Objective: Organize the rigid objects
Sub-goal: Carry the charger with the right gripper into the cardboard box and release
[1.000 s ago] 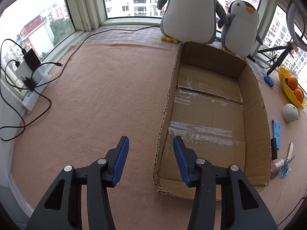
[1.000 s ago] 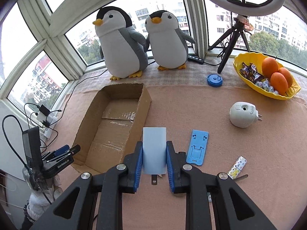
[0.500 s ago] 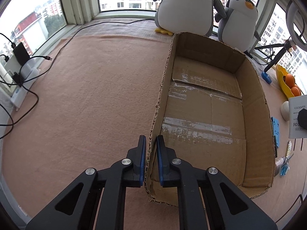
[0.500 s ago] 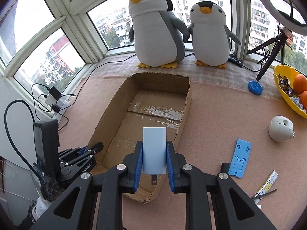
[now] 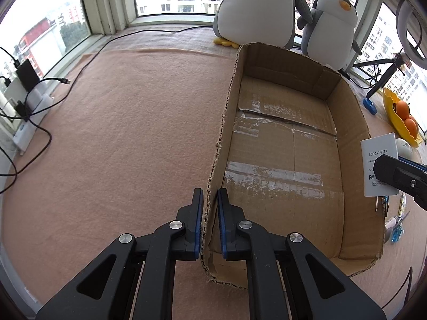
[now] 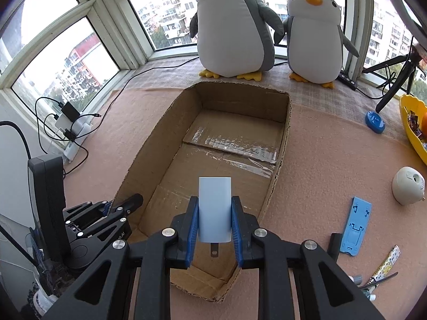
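Right gripper clamps a white adapter by its flat sides, above the box; likely light, rigid, smooth-cased; left gripper pinches the box's thin, bendable wall.

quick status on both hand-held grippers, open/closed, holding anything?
Left hand-held gripper: closed on the cardboard box side wall.
Right hand-held gripper: closed on the white power adapter, above the box.
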Tool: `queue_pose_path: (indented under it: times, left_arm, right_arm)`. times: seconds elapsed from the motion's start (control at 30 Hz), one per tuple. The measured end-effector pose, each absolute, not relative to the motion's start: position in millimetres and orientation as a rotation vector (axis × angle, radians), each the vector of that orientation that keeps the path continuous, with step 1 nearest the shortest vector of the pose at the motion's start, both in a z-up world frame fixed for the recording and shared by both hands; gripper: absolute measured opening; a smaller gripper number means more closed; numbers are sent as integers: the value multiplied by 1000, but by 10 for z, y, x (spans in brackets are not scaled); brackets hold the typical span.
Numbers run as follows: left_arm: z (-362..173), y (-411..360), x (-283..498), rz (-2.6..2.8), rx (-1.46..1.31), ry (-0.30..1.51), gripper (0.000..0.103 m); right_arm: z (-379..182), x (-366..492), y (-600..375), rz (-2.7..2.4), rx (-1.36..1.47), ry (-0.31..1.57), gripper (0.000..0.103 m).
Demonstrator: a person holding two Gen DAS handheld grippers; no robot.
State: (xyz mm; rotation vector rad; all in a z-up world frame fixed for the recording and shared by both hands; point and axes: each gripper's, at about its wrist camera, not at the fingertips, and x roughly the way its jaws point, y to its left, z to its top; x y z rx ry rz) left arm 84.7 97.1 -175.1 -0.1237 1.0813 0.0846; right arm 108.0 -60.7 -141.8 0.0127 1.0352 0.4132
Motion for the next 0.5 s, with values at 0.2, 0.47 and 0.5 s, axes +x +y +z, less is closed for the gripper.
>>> queue_pose_path:
  times: [0.2,0.47,0.5]
  left_arm:
    - [-1758,958,847,84,-115,1082,9]
    - [-1752,943,852,91,-105,1081,9]
    - [-1752,939,851,92,-102,1080,9]
  right_arm:
    - [-1356,1056,-600,423,3,1002,60]
    - [-1242,1003,-708,413,21,972,60]
    - [-1229,993,-734,410,27,969,60]
